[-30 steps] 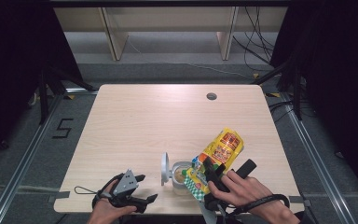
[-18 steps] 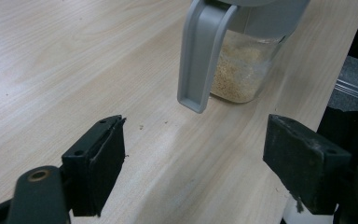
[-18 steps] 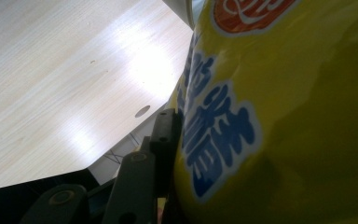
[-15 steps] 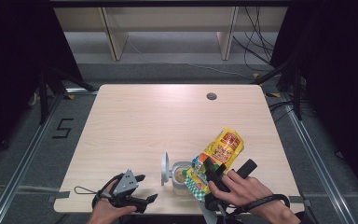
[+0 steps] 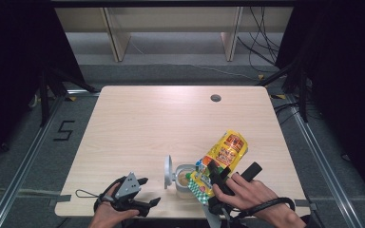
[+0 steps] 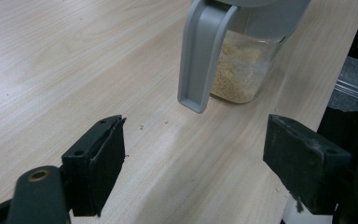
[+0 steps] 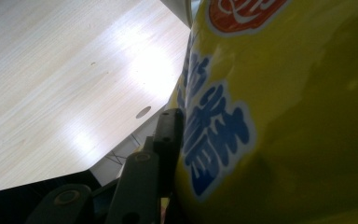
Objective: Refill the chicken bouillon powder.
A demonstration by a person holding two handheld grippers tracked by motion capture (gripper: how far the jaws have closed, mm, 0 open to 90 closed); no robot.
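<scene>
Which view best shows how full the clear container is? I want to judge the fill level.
The left gripper view: the container is seen side-on, its granules filling the lower part beside the grey flip lid. The high view shows it small, partly behind the yellow bag. The right gripper view shows the bag up close.

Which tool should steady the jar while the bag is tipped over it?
Left. The left tool is open and empty beside the jar; the right tool is shut on the bag above it.
</scene>
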